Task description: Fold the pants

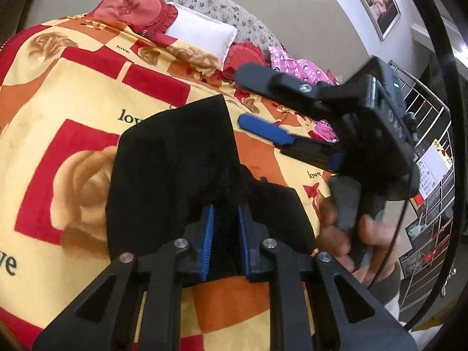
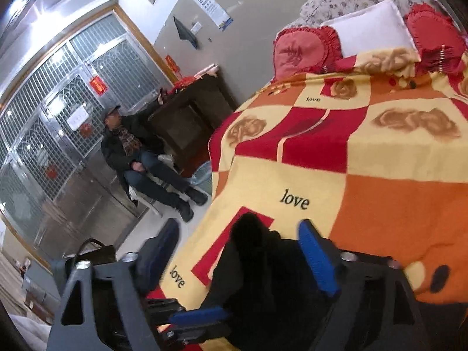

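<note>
The black pants point(image 1: 175, 175) lie folded in a compact dark stack on the patterned blanket point(image 1: 58, 102). My left gripper point(image 1: 225, 210) hovers low over the near edge of the stack, its blue pads apart with black cloth between them. My right gripper point(image 1: 248, 93) shows in the left wrist view at the right, open, above the blanket beside the pants. In the right wrist view the right gripper point(image 2: 239, 228) is open wide over a fold of the pants point(image 2: 257, 278), and the left gripper's blue finger point(image 2: 199, 316) shows at the bottom.
Red heart cushions point(image 1: 131, 5) and a white pillow point(image 1: 201, 35) lie at the head of the bed. Pink clothing point(image 1: 295, 67) is at the far right side. A man point(image 2: 137, 152) sits on a chair by a dark cabinet point(image 2: 187, 117) and metal-barred doors.
</note>
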`<action>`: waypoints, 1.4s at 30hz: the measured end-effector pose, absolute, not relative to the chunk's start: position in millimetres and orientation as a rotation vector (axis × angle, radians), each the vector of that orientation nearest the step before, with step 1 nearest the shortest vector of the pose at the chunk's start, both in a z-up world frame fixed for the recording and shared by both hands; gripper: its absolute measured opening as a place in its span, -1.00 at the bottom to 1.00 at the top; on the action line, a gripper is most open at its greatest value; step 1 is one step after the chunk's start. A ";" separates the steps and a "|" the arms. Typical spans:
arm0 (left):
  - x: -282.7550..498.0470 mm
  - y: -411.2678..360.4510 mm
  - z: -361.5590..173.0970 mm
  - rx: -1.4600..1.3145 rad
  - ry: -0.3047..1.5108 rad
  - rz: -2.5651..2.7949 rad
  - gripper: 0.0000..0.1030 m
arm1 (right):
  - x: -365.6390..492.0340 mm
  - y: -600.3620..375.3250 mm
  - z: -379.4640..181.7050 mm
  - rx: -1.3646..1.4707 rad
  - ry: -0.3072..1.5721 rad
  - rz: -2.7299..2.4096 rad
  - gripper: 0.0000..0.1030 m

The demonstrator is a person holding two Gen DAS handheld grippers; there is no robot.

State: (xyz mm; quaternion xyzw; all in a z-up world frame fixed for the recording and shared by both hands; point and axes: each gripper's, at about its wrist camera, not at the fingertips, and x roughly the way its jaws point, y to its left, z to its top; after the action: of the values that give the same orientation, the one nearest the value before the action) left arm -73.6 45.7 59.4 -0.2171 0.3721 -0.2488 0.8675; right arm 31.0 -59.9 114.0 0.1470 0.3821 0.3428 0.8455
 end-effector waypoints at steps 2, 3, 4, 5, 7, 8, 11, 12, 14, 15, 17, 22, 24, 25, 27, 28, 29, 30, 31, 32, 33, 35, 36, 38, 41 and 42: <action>-75.4 44.6 58.2 -0.452 0.772 -0.517 -0.73 | 37.8 -46.9 99.6 0.277 0.854 0.696 0.80; -78.0 43.1 57.4 -0.450 0.770 -0.514 -0.73 | 42.4 -39.7 89.4 0.273 0.884 0.699 0.76; -78.3 44.1 56.7 -0.449 0.772 -0.512 -0.73 | 44.4 -35.9 82.5 0.272 0.900 0.702 0.61; -79.2 44.0 55.6 -0.449 0.776 -0.512 -0.73 | 46.1 -29.4 73.4 0.269 0.920 0.709 0.16; -81.8 44.9 55.5 -0.441 0.783 -0.507 -0.73 | 45.1 -18.3 60.6 0.252 0.948 0.730 -0.49; -83.7 45.3 56.8 -0.432 0.783 -0.503 -0.73 | 43.1 -16.4 59.2 0.246 0.945 0.735 -0.50; -94.8 44.5 69.7 -0.389 0.760 -0.525 -0.73 | 30.9 -25.8 73.9 0.223 0.889 0.738 -0.59; -99.2 45.1 75.9 -0.376 0.744 -0.535 -0.73 | 23.6 -36.0 83.7 0.221 0.860 0.733 -0.60; -105.2 46.1 90.4 -0.360 0.704 -0.561 -0.70 | 12.5 -52.6 97.4 0.224 0.826 0.719 -0.60; -106.0 46.5 96.6 -0.355 0.687 -0.564 -0.68 | 5.4 -63.6 104.8 0.224 0.806 0.713 -0.60; -104.1 46.2 104.8 -0.350 0.664 -0.558 -0.53 | -9.3 -88.1 117.2 0.212 0.771 0.670 -0.60; -84.1 31.4 98.4 -0.337 0.701 -0.518 -0.51 | -36.9 -154.3 125.3 0.212 0.754 0.516 -0.60; -76.8 18.9 91.0 -0.316 0.720 -0.506 -0.51 | -39.7 -172.3 116.4 0.213 0.782 0.463 -0.60; -73.4 11.8 86.6 -0.303 0.732 -0.502 -0.51 | -38.0 -177.0 110.1 0.210 0.798 0.441 -0.60; -69.1 -0.4 78.4 -0.286 0.753 -0.510 -0.51 | -32.0 -182.2 92.0 0.178 0.833 0.378 -0.53; -64.9 -8.6 72.7 -0.268 0.772 -0.508 -0.51 | -26.0 -184.8 79.1 0.167 0.862 0.341 -0.44; -60.5 -17.3 66.6 -0.244 0.796 -0.507 -0.51 | -22.4 -189.2 70.5 0.169 0.878 0.320 -0.31; -57.2 -23.7 62.2 -0.225 0.814 -0.506 -0.51 | -19.7 -192.7 65.6 0.175 0.882 0.303 -0.24; -55.4 -27.6 59.8 -0.209 0.819 -0.498 -0.51 | -18.5 -195.4 63.5 0.188 0.878 0.294 -0.20; -55.0 -30.3 59.0 -0.192 0.816 -0.486 -0.51 | -19.6 -198.9 65.4 0.206 0.868 0.294 -0.12; -54.7 -31.9 60.2 -0.181 0.810 -0.481 -0.51 | -20.6 -199.9 67.9 0.212 0.860 0.293 -0.08; -54.0 -32.6 65.3 -0.177 0.799 -0.486 -0.38 | -28.2 -204.7 78.9 0.191 0.823 0.255 -0.07; -53.2 -32.5 68.5 -0.181 0.788 -0.486 -0.31 | -32.2 -207.4 85.1 0.187 0.805 0.241 -0.04; -49.8 -33.4 71.6 -0.179 0.769 -0.475 -0.13 | -38.0 -210.6 91.4 0.207 0.785 0.258 -0.03; -41.6 -39.3 72.2 -0.162 0.767 -0.459 -0.13 | -36.3 -207.2 91.0 0.196 0.793 0.264 -0.03; -38.7 -41.3 70.9 -0.159 0.770 -0.454 -0.13 | -33.2 -204.6 87.2 0.183 0.806 0.255 -0.03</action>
State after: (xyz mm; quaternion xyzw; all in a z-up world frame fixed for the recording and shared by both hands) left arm -38.7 -41.3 70.9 -0.0769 0.3720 -0.2194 0.8987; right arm -33.2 -204.6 87.2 0.0888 0.3906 0.1238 0.9079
